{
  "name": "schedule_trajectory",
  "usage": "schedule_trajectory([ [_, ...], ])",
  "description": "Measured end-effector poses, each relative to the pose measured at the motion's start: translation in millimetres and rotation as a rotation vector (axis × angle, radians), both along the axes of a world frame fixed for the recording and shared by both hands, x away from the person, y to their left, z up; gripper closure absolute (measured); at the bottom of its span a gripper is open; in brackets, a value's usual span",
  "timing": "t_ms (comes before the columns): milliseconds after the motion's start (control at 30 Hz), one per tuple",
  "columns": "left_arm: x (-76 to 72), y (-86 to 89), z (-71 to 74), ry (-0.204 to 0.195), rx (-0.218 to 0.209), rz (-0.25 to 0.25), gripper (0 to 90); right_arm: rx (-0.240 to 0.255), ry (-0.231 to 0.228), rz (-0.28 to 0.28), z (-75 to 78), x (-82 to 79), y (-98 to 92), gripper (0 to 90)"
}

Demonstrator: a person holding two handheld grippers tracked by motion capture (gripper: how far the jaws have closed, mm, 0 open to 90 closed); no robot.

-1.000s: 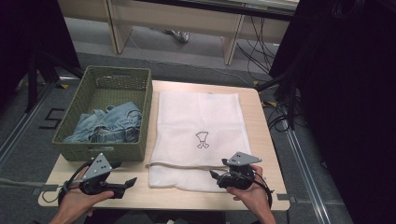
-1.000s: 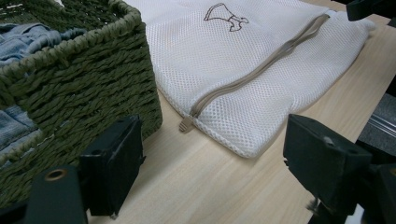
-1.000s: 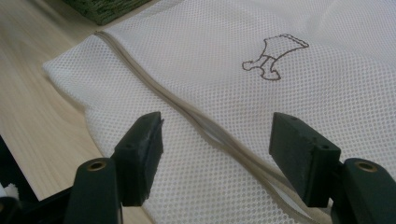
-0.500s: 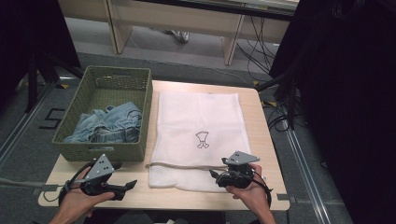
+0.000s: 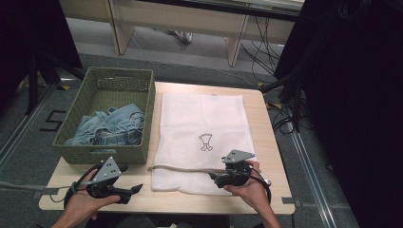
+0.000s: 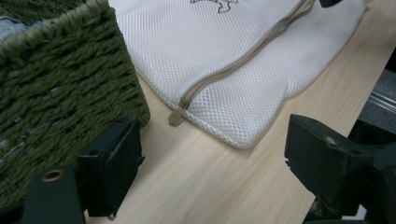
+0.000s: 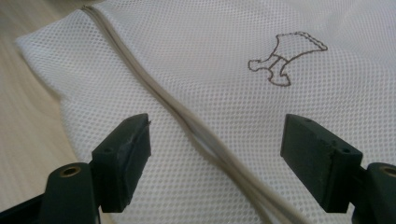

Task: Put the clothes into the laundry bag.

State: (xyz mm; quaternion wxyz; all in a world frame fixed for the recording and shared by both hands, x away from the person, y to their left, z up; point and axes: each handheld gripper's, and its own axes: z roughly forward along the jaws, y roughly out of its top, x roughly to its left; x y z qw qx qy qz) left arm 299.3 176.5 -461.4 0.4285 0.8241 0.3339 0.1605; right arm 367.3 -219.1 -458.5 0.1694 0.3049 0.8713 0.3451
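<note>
White mesh laundry bag [image 5: 202, 137] lies flat on worktop [image 5: 273, 142], beige zip [image 5: 183, 168] running crosswise near front edge. Right hand-held gripper [image 5: 219, 176] over zip, jaws just opened wide, nothing held. Zip pull [image 6: 176, 116] at bag's left end, nearer left hand-held gripper [image 5: 133, 191], also open, empty.

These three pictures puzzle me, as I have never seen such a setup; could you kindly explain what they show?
A person stands at a table with a hand-held two-jaw gripper in each hand. One camera looks down from above; one rides on each gripper, looking along its black jaws. On the table lie a white mesh laundry bag with a beige zipper and a green woven basket holding jeans. The left gripper waits open near the zipper pull. The right gripper has just been opening above the zipper; nothing is held.
</note>
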Motion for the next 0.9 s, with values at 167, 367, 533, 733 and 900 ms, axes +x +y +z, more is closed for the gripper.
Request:
schedule_trajectory([
  [167,-1.6,-1.0,1.8,-0.014,0.027,-0.035,18.4,-0.076,-0.012,0.062,-5.8,10.8,10.3,37.2],
  [367,-0.9,-2.4,-0.8,0.004,0.002,-0.028,18.6,-0.206,-0.01,0.156,-17.2,26.3,16.6,54.8],
  [533,-2.3,-3.3,-1.4,0.003,0.032,-0.036,18.7,-0.305,0.013,0.209,-23.4,31.6,26.5,56.7],
  [733,-2.4,-3.9,-2.8,0.006,0.033,-0.04,18.7,-0.384,-0.02,0.222,-27.5,39.6,36.3,63.4],
  [900,-1.5,-3.7,-2.6,0.009,0.031,-0.044,18.7,-0.379,-0.007,0.237,-28.8,43.7,37.8,66.6],
])
